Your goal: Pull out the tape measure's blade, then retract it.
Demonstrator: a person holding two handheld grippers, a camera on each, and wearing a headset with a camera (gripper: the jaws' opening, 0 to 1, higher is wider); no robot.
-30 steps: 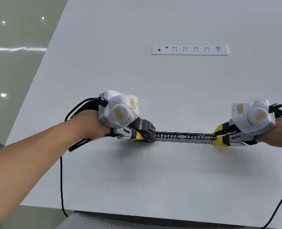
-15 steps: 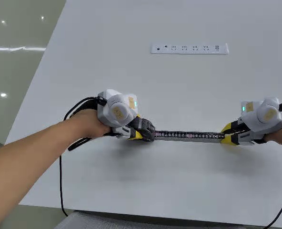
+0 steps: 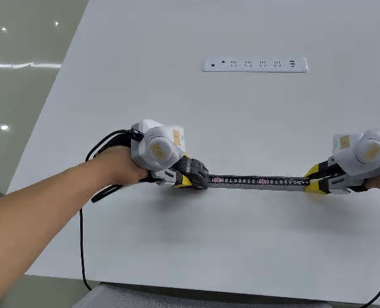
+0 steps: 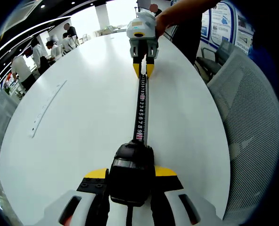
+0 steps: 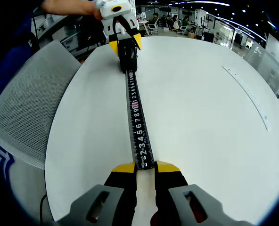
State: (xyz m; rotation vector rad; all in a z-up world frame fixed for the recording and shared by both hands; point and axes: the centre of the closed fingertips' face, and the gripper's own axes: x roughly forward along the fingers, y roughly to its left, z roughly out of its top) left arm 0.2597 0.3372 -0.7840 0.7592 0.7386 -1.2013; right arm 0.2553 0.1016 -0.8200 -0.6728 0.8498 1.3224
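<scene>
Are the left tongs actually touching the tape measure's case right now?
Touching. The left gripper view shows the black case clamped between the left tongs, both yellow pads pressed against its sides with no gap.

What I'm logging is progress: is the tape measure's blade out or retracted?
Out: the black numbered blade runs from the black case in the left gripper to the right gripper pinching its tip.
</scene>
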